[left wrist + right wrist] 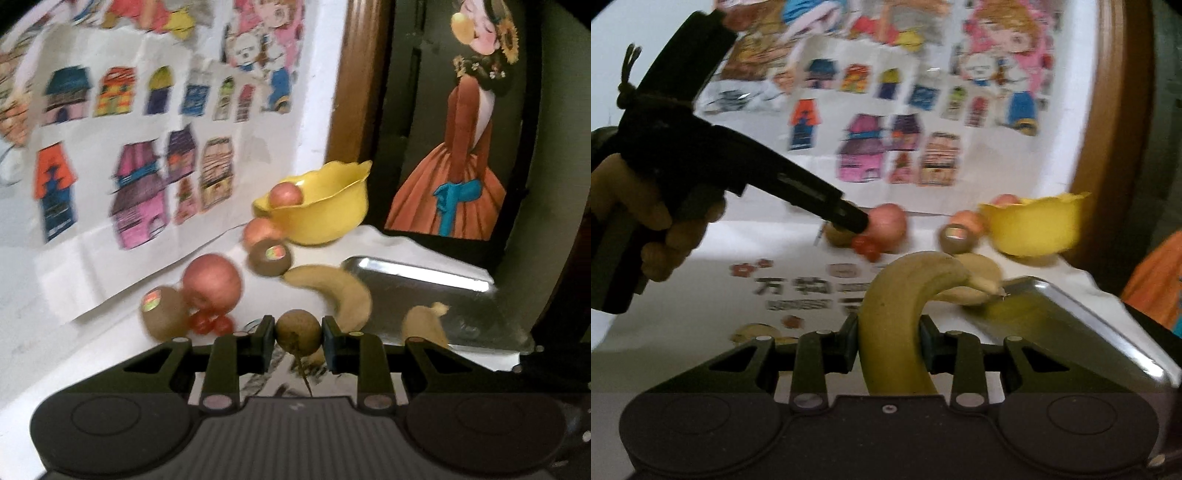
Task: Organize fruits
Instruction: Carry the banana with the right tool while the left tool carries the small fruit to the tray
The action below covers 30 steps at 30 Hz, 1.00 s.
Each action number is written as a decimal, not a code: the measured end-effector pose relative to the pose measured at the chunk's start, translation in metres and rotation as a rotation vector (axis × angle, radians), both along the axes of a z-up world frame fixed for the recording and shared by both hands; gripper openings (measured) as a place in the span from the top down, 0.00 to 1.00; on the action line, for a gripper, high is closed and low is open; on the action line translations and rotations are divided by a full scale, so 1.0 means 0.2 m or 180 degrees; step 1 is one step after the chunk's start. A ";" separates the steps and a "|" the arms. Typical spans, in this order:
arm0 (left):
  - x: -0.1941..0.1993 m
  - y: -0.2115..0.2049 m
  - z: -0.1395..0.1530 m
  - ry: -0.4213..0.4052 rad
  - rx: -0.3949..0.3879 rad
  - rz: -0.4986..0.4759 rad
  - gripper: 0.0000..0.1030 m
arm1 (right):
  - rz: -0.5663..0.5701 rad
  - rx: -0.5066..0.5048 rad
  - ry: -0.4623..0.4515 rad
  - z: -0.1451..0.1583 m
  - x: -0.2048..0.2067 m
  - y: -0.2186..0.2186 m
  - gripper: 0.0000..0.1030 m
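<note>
The left gripper [298,332] is clamped on a small round brown fruit [298,330], perhaps a longan, its thin stem hanging down between the fingers. The right gripper [888,341] is clamped on a banana [897,314], held upright with its curved end arching toward the tray [1071,325].

Beyond the left gripper, on the white table [74,362], lie a kiwi [162,317] with a sticker, some cherry tomatoes [210,324] and an apple [212,282], all close together near the wall. Farther back are a second kiwi [269,257] and another apple [260,230], just beside a yellow bowl [321,210] at the table's far corner; the bowl holds a third apple [285,195]. A second banana [340,291] lies at the left edge of the steel tray, and a third banana [424,325] rests in the tray.

In the right wrist view a hand [646,221] holds the left gripper's black handle at the left. A printed sheet [798,291] with flowers and characters lies on the table. Sheets of coloured house drawings [140,177] cover the white wall [317,110]. Right of it stand a wooden frame [358,81] and a dark painting [465,147] of a figure in an orange dress.
</note>
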<state>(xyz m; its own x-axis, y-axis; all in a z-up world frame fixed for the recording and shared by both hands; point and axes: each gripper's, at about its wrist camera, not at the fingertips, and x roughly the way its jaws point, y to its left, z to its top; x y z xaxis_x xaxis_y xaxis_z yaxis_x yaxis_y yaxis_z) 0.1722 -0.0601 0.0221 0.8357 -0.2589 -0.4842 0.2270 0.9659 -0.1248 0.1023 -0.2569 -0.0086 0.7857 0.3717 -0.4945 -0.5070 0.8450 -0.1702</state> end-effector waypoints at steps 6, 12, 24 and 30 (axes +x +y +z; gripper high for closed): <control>0.14 -0.22 0.01 -0.0098 -0.0083 -0.0200 0.71 | -0.0442 -0.0082 -0.0151 0.04 0.11 -0.27 0.66; 0.35 -0.46 -0.05 -0.0126 -0.0151 -0.0369 0.71 | -0.0740 -0.0097 -0.0212 0.02 0.34 -0.49 0.66; 0.60 -0.75 -0.32 0.0122 0.0019 -0.0560 0.71 | -0.0952 -0.0117 0.0044 -0.20 0.66 -0.65 0.66; 0.61 -0.76 -0.37 0.0172 0.0121 -0.0559 0.71 | -0.0940 -0.0123 0.0164 -0.26 0.71 -0.65 0.66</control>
